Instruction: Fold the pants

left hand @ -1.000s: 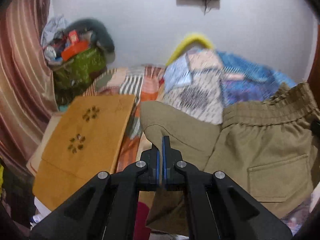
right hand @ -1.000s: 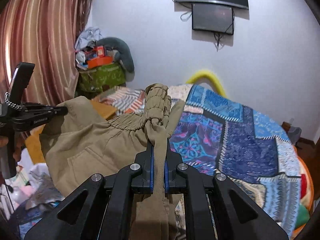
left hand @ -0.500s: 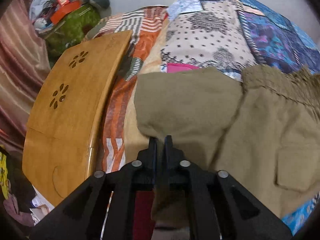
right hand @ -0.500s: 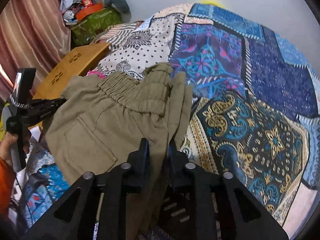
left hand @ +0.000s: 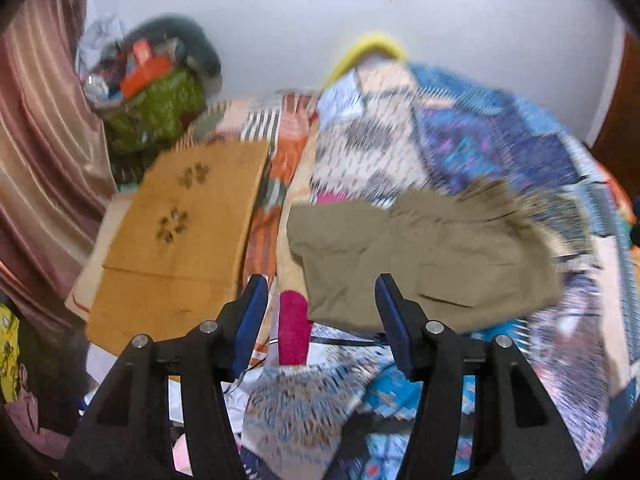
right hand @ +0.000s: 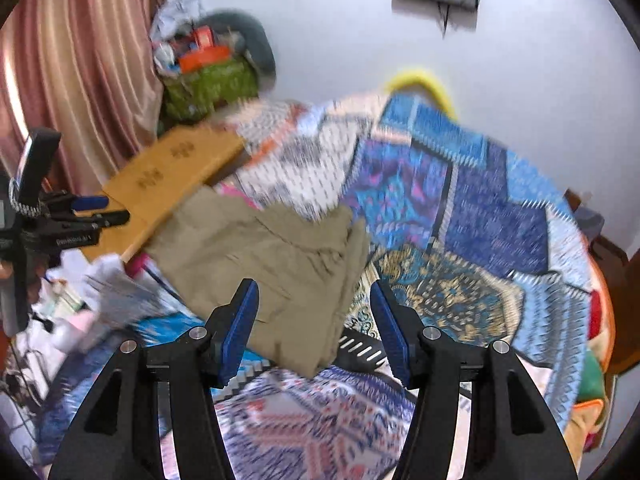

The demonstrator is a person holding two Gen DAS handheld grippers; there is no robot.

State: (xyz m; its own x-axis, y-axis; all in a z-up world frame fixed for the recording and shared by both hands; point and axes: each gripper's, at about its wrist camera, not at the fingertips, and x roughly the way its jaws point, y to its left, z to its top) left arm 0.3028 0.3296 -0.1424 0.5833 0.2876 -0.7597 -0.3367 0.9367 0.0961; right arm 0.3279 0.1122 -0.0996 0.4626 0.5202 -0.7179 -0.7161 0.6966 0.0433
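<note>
I see both my left tool [left hand: 318,308] and right tool [right hand: 312,310] spread wide, gripping nothing; the khaki pants [left hand: 424,256] lie folded on the quilted bed [right hand: 480,216].

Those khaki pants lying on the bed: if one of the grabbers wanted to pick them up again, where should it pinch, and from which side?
Probably the bunched elastic waistband, at the far right end of the khaki pants. It is the thickest ridge, raised off the patchwork quilt, so flat fingers could slip around it. The open right gripper sits nearest; coming in low from the near right side looks easiest. The picture is blurred, so the folds are unclear.
</note>
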